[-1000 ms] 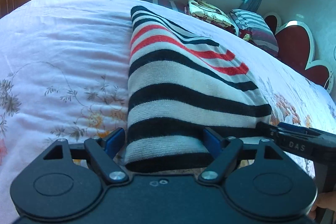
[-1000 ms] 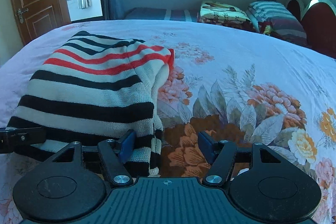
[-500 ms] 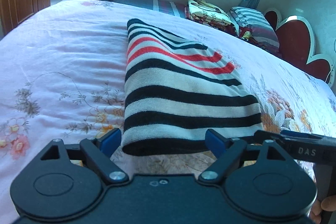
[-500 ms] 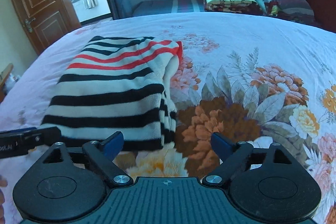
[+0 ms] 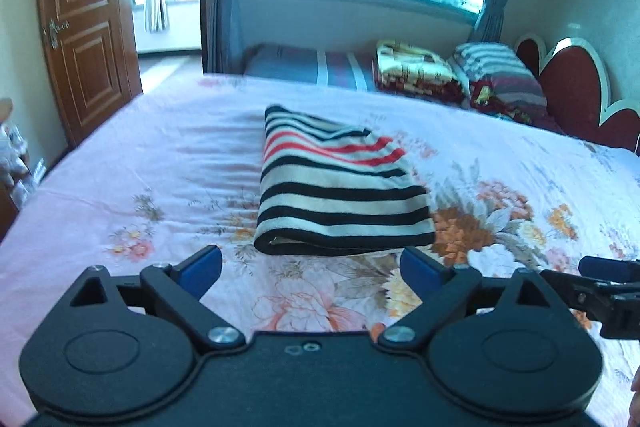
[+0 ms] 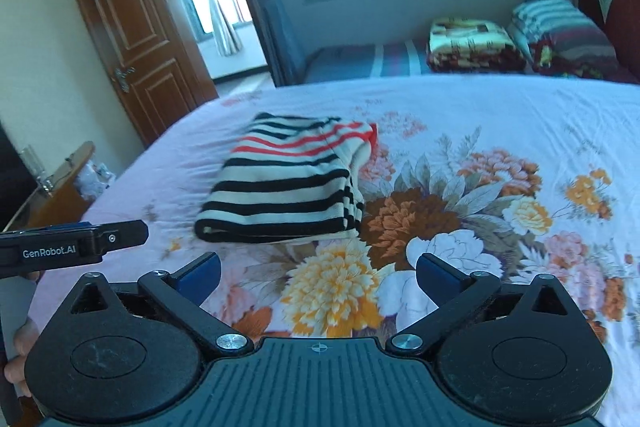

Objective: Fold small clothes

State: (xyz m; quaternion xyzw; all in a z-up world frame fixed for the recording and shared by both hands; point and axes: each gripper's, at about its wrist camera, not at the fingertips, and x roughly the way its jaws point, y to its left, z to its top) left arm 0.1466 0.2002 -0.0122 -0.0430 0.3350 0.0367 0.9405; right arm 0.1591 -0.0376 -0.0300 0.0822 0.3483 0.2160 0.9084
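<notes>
The striped knit sweater (image 5: 340, 187) lies folded into a thick rectangle on the floral bedspread (image 5: 140, 155), towards the middle of the bed. Its long axis runs away from both cameras: the rolled black-and-cream edge is nearest, the red-striped end farthest. From the left gripper (image 5: 310, 265) the bundle lies straight ahead, its near edge just beyond the blue pads. From the right gripper (image 6: 318, 269) it lies ahead and to the left, its loose layered side edge facing this tool. Both grippers are clear of the cloth, their jaws opening wide with only bedspread between them. I judge the fold finished or nearly so. The left gripper is squarer to the near edge; the right is closer to the looser side, if tidying is needed.
</notes>
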